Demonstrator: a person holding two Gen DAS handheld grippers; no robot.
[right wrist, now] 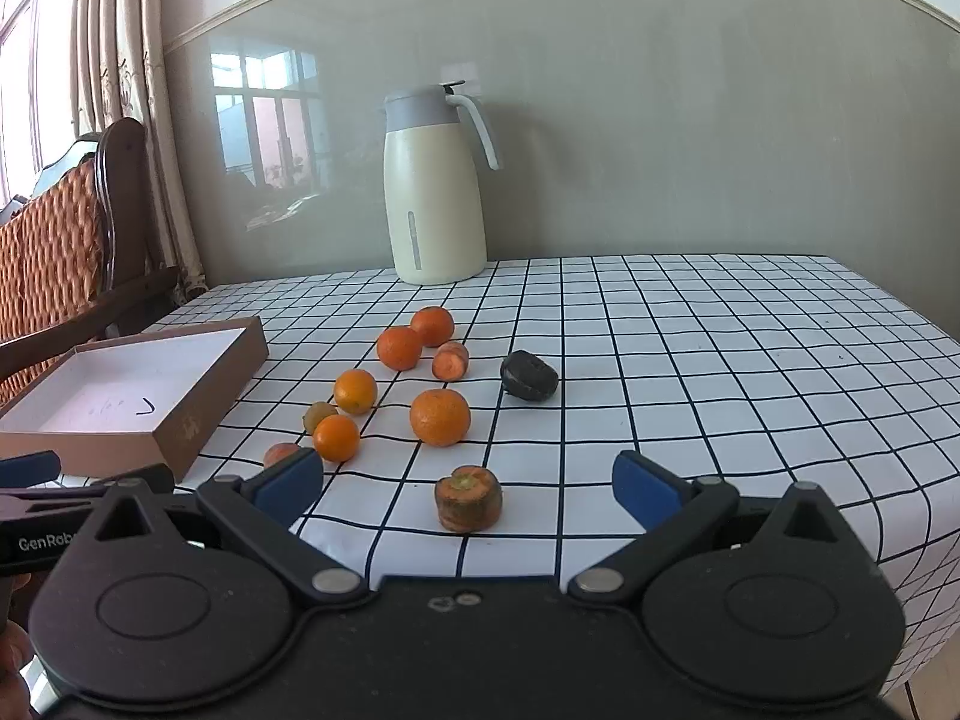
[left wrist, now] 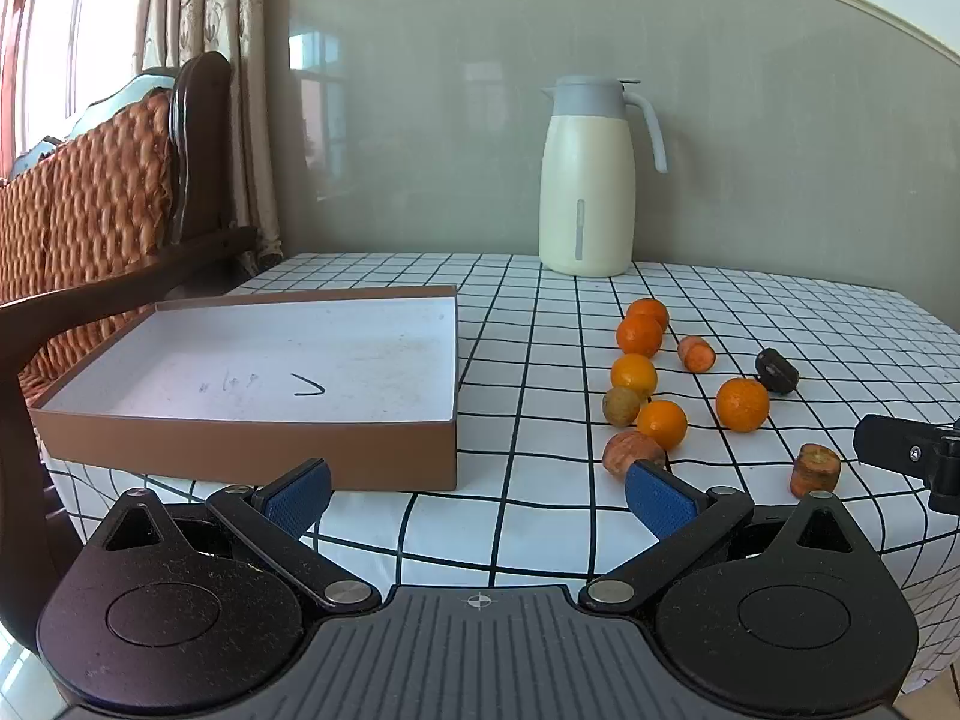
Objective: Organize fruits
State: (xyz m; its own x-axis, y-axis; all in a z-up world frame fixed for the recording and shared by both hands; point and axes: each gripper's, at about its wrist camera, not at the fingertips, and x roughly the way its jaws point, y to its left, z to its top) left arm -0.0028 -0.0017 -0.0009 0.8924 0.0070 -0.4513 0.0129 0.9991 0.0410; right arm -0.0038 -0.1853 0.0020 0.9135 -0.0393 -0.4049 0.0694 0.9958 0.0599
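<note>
Closest in, right under the right gripper [right wrist: 468, 483], a stubby carrot chunk [right wrist: 468, 499] stands on end, cut top up, sitting in the gap between the blue pads [right wrist: 645, 487], which are spread wide and touch nothing. Beyond it the fruit runs in a loose line away from the camera, toward the back wall: a large orange [right wrist: 440, 416] just past the chunk, three smaller oranges and a dull greenish-brown fruit [right wrist: 318, 414] to its left, then two more oranges at the far end with a carrot piece [right wrist: 450, 360] lying on its side, cut face toward us. A dark wrinkled fruit [right wrist: 529, 376] lies apart on the right.

Over to the left gripper [left wrist: 479, 495]: jaws also wide apart, empty, hovering over the checked tablecloth [left wrist: 540, 534] at the near edge. Another brownish carrot piece [left wrist: 633, 450] peeks out just behind its right pad. The open brown box [left wrist: 252, 450], white inside with pen marks, lies left of the fruit, nothing in it. A cream jug [left wrist: 585, 180] stands at the back by the wall, and a wooden chair [left wrist: 108, 192] sits off the table's left side.
</note>
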